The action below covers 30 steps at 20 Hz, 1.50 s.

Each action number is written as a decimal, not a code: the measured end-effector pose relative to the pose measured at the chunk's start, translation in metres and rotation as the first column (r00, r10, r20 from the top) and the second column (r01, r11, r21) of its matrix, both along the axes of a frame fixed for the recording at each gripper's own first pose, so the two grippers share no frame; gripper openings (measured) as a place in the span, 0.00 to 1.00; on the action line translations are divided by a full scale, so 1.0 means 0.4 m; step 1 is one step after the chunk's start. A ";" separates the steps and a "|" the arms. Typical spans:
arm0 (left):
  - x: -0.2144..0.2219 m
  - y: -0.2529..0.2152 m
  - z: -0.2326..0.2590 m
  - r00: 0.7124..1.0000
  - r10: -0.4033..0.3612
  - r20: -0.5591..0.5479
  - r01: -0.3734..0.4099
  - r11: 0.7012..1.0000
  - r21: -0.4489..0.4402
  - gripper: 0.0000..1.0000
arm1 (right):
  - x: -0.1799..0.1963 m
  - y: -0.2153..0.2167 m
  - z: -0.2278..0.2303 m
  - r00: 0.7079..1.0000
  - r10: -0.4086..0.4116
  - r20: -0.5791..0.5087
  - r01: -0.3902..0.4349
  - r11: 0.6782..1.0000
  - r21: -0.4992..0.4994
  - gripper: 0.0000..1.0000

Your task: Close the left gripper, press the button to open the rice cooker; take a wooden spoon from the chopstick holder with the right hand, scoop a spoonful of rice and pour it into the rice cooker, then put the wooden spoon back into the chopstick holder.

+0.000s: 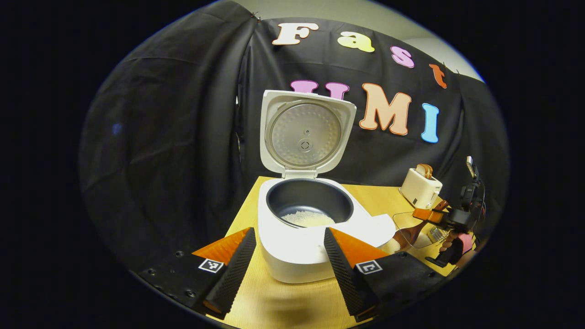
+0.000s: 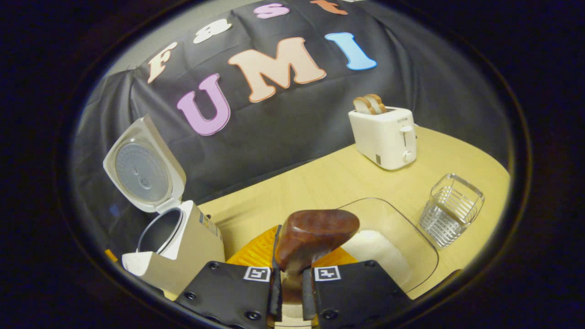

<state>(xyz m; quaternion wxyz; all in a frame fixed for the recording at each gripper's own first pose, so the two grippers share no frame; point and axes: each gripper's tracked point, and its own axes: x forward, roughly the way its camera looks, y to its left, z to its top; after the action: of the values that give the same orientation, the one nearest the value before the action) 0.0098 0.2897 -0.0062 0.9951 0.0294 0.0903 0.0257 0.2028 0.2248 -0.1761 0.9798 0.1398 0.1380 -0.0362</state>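
- White rice cooker [image 1: 301,237] on the pale wooden table [image 1: 283,306], lid up, rice inside; left gripper [image 1: 288,265] gapes wide before it
- Right gripper [image 2: 292,285] clamps the dark wooden spoon [image 2: 311,237] over the clear glass rice tray [image 2: 411,237]; wire chopstick holder [image 2: 450,210] just beside

The left gripper [image 1: 288,256] is seen at the bottom of the left gripper view, its two fingers [image 1: 235,269] spread wide apart and angled outward, with nothing held between them. The right gripper [image 2: 292,283] is seen at the bottom centre of the right gripper view, its fingers drawn close together and pressed on a handle. In the left gripper view, the right gripper [image 1: 429,214] is seen at the lower right, gripped from below by a hand [image 1: 452,244].
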 end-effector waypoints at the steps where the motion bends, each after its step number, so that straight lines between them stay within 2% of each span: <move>1: -0.001 0.000 -0.001 1.000 -0.006 -0.002 0.006 1.000 -0.002 0.89 | -0.002 -0.003 -0.002 1.000 -0.007 -0.003 0.007 0.999 0.042 0.20; 4: 0.000 -0.004 0.001 1.000 -0.023 0.000 0.023 1.000 0.004 0.89 | -0.008 -0.031 0.002 0.999 -0.044 -0.005 0.044 0.987 0.156 0.21; 8: 0.000 -0.017 0.002 0.999 -0.047 0.002 0.047 0.999 0.006 0.88 | -0.025 -0.073 0.036 0.996 -0.091 0.018 0.080 0.946 0.315 0.21; 19: -0.013 -0.060 0.005 0.993 -0.120 0.016 0.121 0.993 -0.014 0.89 | -0.068 -0.096 0.194 0.985 -0.124 0.121 0.043 0.850 0.524 0.20; 23: -0.018 -0.057 0.015 0.991 -0.130 0.031 0.130 0.991 -0.020 0.89 | -0.074 -0.050 0.249 0.984 -0.113 0.139 0.014 0.822 0.570 0.21; 26: -0.021 -0.043 0.007 0.992 -0.124 0.023 0.125 0.992 -0.034 0.89 | -0.071 0.016 0.296 0.984 -0.081 0.158 -0.036 0.782 0.622 0.20; 30: -0.029 -0.032 0.001 0.991 -0.130 0.021 0.131 0.990 -0.050 0.89 | -0.060 0.122 0.356 0.983 -0.030 0.182 -0.091 0.779 0.620 0.20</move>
<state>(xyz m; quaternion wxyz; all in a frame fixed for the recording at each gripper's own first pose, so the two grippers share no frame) -0.0018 0.2768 -0.0057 0.9959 0.0094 0.0801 -0.0418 0.1789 0.2734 -0.0335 0.8867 0.4574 0.0546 0.0402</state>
